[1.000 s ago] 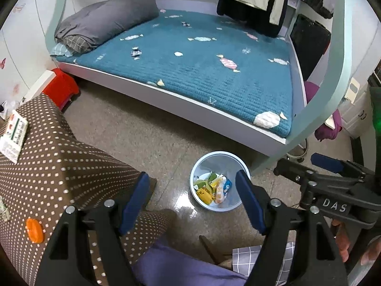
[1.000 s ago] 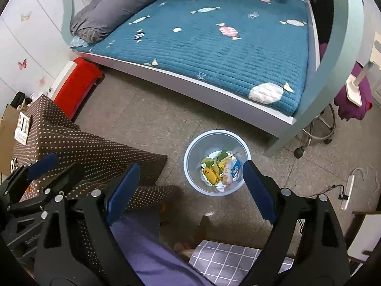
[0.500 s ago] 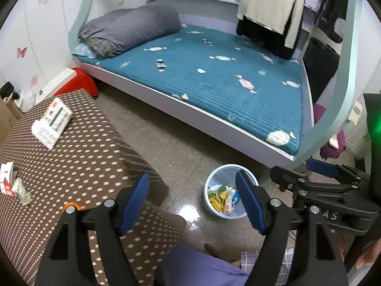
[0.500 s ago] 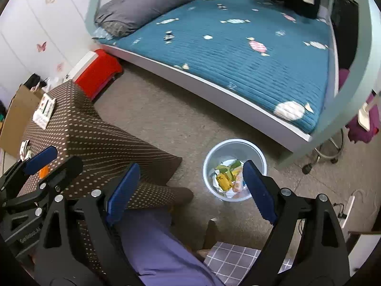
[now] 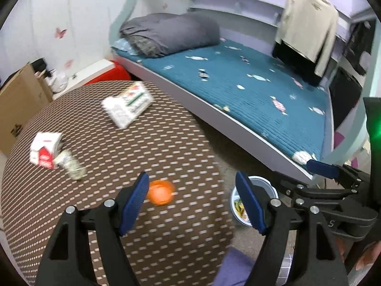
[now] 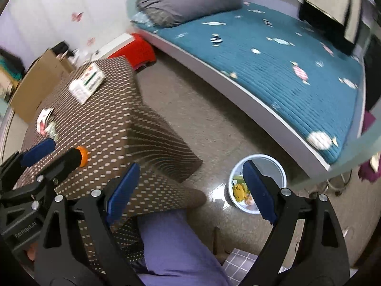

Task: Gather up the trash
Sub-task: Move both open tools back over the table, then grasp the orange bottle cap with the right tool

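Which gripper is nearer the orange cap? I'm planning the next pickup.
Left. The left gripper hovers open just above the orange cap; the right gripper is off the table's edge, toward the bin.

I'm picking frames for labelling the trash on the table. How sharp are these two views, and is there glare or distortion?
Left wrist view: motion blur smears the round orange lid, the red-and-white carton and the white printed box; the hand-held gripper's blue fingers stay crisp. Right wrist view: milder blur, a glare patch on the floor beside the pale blue bin. Both bend straight edges, fisheye style.

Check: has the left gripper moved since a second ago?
Yes. The left gripper swung from over the bin toward the dotted table.
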### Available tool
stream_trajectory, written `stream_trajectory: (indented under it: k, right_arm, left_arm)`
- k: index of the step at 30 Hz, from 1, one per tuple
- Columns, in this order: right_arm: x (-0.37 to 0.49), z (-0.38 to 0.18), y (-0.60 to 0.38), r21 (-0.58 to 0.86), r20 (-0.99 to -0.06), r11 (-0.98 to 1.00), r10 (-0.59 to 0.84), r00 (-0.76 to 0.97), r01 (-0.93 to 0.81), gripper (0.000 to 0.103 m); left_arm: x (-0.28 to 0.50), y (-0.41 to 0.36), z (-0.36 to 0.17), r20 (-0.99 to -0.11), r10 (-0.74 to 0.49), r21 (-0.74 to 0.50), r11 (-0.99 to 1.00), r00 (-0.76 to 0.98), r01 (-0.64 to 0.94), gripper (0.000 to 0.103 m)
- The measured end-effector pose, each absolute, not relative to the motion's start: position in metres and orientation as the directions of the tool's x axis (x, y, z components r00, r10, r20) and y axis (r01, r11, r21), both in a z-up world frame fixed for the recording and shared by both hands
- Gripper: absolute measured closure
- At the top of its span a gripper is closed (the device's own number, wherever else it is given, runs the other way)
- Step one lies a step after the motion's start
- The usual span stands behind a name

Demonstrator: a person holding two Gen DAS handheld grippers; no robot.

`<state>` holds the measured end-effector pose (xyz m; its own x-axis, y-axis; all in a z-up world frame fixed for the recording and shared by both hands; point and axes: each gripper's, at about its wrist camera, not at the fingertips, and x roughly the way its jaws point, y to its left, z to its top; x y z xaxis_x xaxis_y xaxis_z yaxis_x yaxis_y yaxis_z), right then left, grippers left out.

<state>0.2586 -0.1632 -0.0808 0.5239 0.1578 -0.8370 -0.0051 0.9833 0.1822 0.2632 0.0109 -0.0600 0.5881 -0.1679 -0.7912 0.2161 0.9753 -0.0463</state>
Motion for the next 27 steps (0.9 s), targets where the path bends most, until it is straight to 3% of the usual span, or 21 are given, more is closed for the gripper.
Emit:
stream_trajectory:
  k: [20, 23, 25, 27]
  right_arm:
    - [0.269, -0.085, -0.025, 0.072, -0.838, 0.945, 0.232, 0.495, -0.320, 0.017]
    - [0.271, -0.092, -0.013, 0.044, -0.844, 0.940, 0.216, 0.490, -0.340, 0.025]
    - [0.276, -0.098, -0.009, 0.046, -0.855, 0.939, 0.213, 0.474, -0.340, 0.036]
    - [0.279, -0.101, -0.005, 0.000, -0.848, 0.942, 0.178, 0.500, -0.335, 0.057]
  left_arm:
    - [0.223, 0.160, -0.068, -0.796, -0.014, -0.092, 0.991, 0.605, -0.097, 0.030]
    - [0.217, 0.175, -0.074, -0.803, -0.004, -0.102, 0.986, 0.596, -0.131, 0.030]
    - [0.214, 0.184, -0.078, -0.810, 0.001, -0.109, 0.982, 0.587, -0.152, 0.030]
    - [0.211, 0.189, -0.081, -0.812, 0.007, -0.108, 0.981, 0.584, -0.162, 0.030]
